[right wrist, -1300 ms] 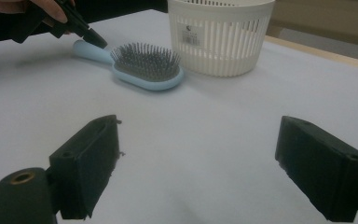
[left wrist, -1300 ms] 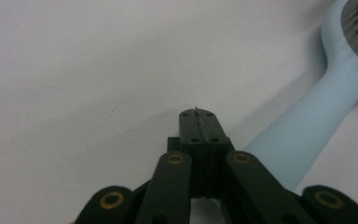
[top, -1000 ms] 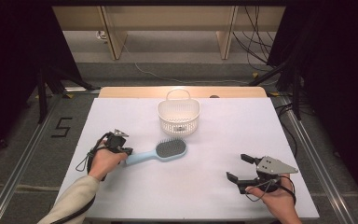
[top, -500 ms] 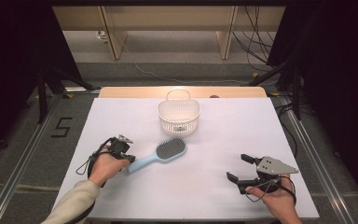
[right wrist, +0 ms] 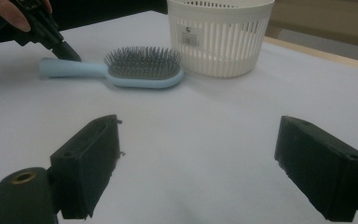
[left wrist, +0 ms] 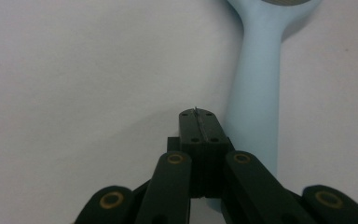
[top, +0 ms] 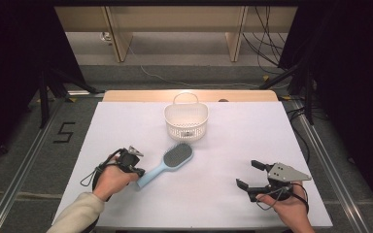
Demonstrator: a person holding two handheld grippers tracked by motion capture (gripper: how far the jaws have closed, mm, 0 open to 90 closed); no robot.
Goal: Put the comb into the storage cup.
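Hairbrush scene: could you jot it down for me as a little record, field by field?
hairbrush: light blue, lying flat on the white table, bristles up
basket: white, slotted, upright, behind the brush head
left gripper: fingers shut with nothing between them, tip beside the brush handle
right gripper: fingers wide open, holding nothing, low over bare table, apart from the brush
hands: one on each gripper, coming in from the near edge

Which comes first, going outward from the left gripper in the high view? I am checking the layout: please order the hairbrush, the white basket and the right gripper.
1. hairbrush: right beside the shut left gripper, handle end next to its jaws.
2. white basket: farther back, mid-table.
3. right gripper: across the table, near the front edge, jaws open.
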